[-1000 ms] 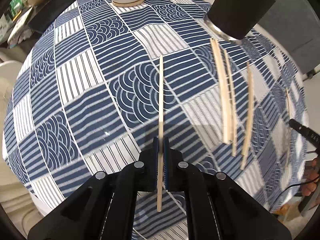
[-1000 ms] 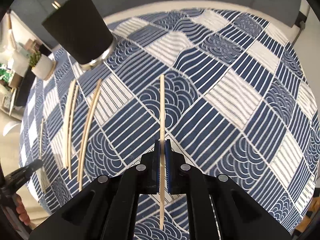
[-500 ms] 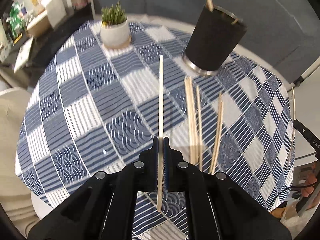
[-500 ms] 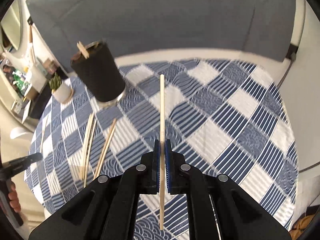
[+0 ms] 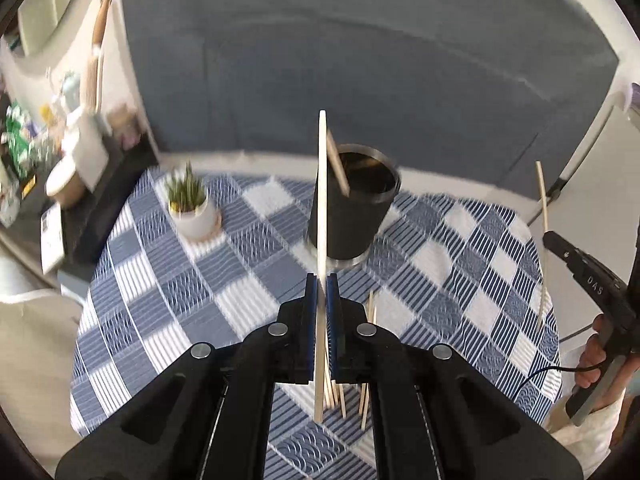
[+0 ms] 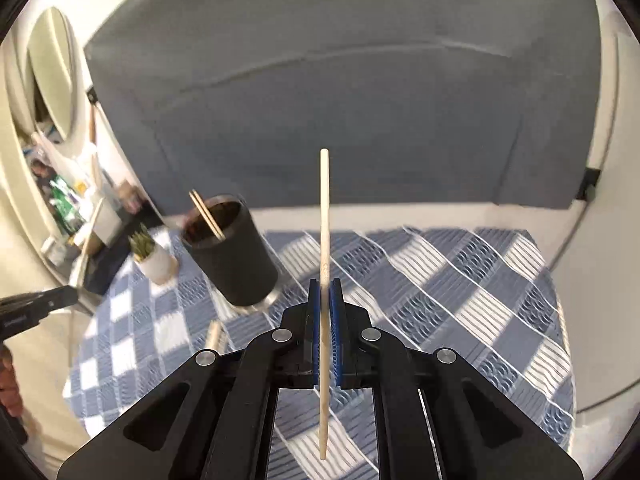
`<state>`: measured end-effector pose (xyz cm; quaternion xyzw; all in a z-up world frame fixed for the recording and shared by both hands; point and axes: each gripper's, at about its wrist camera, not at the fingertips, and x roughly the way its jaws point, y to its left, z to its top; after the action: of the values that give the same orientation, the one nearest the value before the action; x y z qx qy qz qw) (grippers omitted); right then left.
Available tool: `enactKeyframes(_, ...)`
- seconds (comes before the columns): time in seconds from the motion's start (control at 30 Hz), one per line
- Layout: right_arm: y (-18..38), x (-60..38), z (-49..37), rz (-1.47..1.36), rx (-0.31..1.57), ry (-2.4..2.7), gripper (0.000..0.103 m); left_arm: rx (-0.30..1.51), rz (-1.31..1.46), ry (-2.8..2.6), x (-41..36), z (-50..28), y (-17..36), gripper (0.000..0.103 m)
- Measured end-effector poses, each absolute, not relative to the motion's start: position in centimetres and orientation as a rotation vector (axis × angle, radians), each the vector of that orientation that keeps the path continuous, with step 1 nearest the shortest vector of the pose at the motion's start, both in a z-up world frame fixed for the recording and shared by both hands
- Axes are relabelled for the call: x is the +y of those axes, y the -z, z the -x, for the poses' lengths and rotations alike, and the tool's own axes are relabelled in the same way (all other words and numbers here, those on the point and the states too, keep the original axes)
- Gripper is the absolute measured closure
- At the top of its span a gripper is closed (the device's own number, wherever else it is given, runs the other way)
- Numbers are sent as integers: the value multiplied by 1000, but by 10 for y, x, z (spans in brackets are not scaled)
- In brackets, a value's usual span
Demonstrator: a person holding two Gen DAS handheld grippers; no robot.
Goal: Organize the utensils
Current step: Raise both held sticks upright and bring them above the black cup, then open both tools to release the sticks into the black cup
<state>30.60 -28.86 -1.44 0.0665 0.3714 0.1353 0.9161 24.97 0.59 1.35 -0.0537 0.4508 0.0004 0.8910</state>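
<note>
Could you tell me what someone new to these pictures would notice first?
Each gripper, left and right, has its jaws shut on one pale chopstick that points up and away from the camera. Behind them a black cup stands on the blue-and-white checked tablecloth, with chopsticks already leaning out of it. More chopsticks lie loose on the cloth near the left gripper.

The left gripper [image 5: 321, 280] and the right gripper [image 6: 324, 286] each pointed forward above the table, jaws clamped on a chopstick.
</note>
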Motion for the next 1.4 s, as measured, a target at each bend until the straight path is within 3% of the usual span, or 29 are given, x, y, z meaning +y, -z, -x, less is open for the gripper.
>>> enactKeyframes(0.37, -30, -258, -345, -243, 560, -428, 98, 740, 196, 160, 16, -307, -70, 98)
enactKeyframes(0.53, -39, -236, -366, -246, 502, -499, 98, 593, 238, 305, 22, -327, -71, 98)
enactKeyframes(1.03, -21, -168, -434, -271, 383, -642, 98, 409, 375, 686, 45, -396, 1, 98)
enactKeyframes(1.4, 36, -153, -470, -249, 464, -609, 98, 428, 370, 707, 53, -429, 64, 98)
